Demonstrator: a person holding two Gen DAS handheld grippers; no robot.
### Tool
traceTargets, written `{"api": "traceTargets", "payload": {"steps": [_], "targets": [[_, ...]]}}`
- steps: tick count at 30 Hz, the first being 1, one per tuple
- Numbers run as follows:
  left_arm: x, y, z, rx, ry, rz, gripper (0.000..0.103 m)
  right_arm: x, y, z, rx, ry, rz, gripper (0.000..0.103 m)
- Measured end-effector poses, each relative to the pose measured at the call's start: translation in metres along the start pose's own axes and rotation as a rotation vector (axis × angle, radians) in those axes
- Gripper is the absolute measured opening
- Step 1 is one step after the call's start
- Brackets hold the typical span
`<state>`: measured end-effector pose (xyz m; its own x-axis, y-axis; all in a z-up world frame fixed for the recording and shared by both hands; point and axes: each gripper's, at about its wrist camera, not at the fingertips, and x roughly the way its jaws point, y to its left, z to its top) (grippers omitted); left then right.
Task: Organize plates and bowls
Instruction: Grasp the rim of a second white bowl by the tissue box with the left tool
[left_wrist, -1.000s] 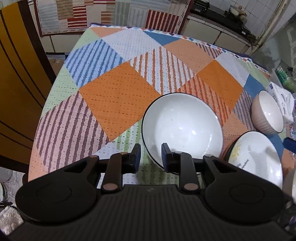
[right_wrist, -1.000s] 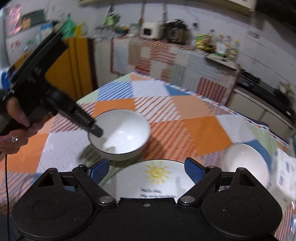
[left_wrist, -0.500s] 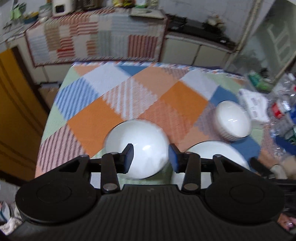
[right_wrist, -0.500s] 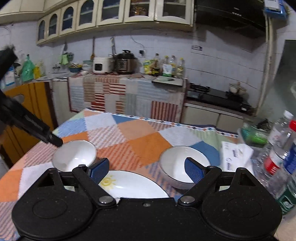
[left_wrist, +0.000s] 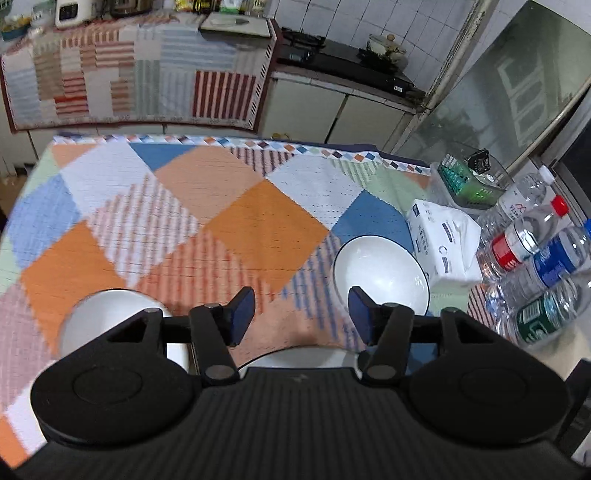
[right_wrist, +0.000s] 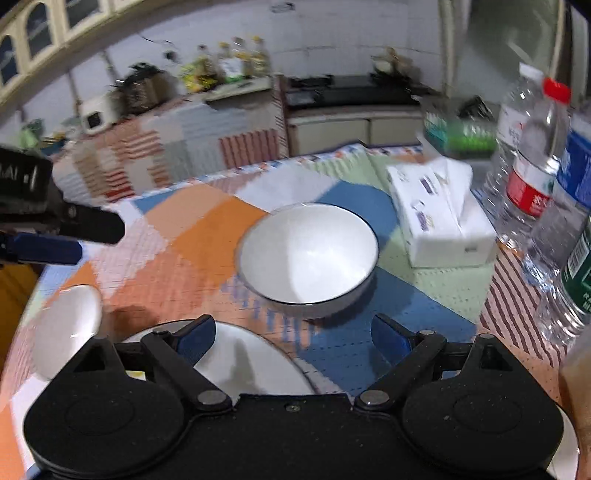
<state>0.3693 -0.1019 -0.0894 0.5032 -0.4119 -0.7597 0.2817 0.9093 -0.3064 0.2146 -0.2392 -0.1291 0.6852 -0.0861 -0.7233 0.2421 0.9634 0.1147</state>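
A white bowl with a dark rim stands on the patchwork tablecloth ahead of my right gripper, which is open and empty. It also shows in the left wrist view, right of my left gripper, which is open and empty above the cloth. A second white bowl sits at the left; it shows in the right wrist view. A white plate lies just under my right gripper; its edge shows in the left view.
A tissue pack lies right of the rimmed bowl. Several water bottles stand at the table's right edge. A green basket sits behind them. A counter with a striped cloth runs along the far wall.
Both grippers have swung right toward the rimmed bowl. My left gripper has opened wider and moved off the left bowl. The right view has dropped closer to the table.
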Motion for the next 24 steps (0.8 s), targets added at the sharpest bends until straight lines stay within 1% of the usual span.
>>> {"api": "traceTargets", "payload": {"steps": [3,6,8,10,12,14,16,19,22,24], "targets": [[0.022,-0.001,0.003,-0.052,0.019,-0.037,0.055,0.019,-0.007,0.000,0.058,0.010,-0.030,0.094],[0.038,0.004,-0.001,-0.121,0.033,-0.040,0.055,0.036,-0.016,0.003,0.095,0.016,-0.014,0.094],[0.046,0.008,-0.005,-0.159,0.041,-0.051,0.055,0.047,-0.019,0.002,0.091,0.033,-0.007,0.094],[0.056,0.011,-0.006,-0.188,0.039,-0.042,0.055,0.056,-0.020,0.001,0.089,0.049,0.004,0.094],[0.066,0.010,-0.005,-0.184,0.057,-0.033,0.055,0.060,-0.021,0.001,0.099,0.062,0.012,0.094],[0.073,0.006,-0.005,-0.165,0.059,-0.031,0.055,0.063,-0.021,0.005,0.101,0.090,0.021,0.094],[0.080,0.004,-0.004,-0.162,0.068,-0.042,0.055,0.064,-0.019,0.009,0.080,0.112,0.025,0.094],[0.093,-0.003,-0.006,-0.152,0.104,-0.064,0.053,0.069,-0.016,0.011,0.008,0.128,0.011,0.094],[0.106,-0.010,-0.010,-0.144,0.137,-0.061,0.047,0.076,-0.015,0.015,-0.025,0.140,0.021,0.094],[0.112,-0.014,-0.012,-0.132,0.155,-0.063,0.031,0.079,-0.011,0.017,-0.056,0.141,0.046,0.094]]}}
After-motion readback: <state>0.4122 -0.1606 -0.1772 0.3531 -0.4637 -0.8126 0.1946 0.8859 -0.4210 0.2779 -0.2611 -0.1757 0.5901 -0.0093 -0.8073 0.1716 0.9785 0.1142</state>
